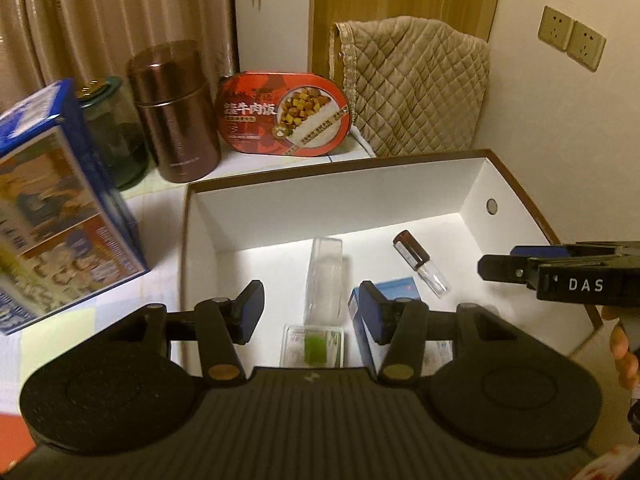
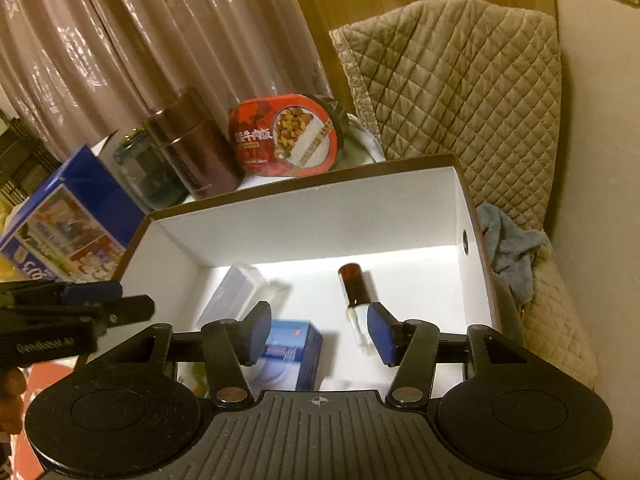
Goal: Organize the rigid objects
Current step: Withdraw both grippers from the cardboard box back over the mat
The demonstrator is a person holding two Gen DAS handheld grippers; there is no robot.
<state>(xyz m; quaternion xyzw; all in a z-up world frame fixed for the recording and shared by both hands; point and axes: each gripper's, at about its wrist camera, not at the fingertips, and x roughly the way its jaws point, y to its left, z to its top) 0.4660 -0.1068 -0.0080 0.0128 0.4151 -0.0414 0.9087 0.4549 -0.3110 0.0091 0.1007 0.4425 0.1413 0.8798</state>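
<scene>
A white-lined cardboard box [image 1: 476, 184] with a brown rim sits on a table, seen from two cameras held above its near edge. Inside lie a clear plastic case [image 1: 325, 280], a small brown-capped vial [image 1: 420, 266] on its side, a blue carton [image 1: 394, 292] and a clear packet with a green patch [image 1: 314, 345]. The left gripper [image 1: 312, 308] hangs over the box with its jaws spread apart, holding nothing; its right finger hides part of the blue carton, and its body cuts off the packet's near end. The right gripper [image 2: 318, 330] is likewise spread and empty, its right pad covering the vial's lower end. Behind the box stand a copper canister [image 1: 176, 112], a red meal tin [image 1: 286, 114] and what seems to be a dark glass jar [image 1: 116, 136], half hidden.
</scene>
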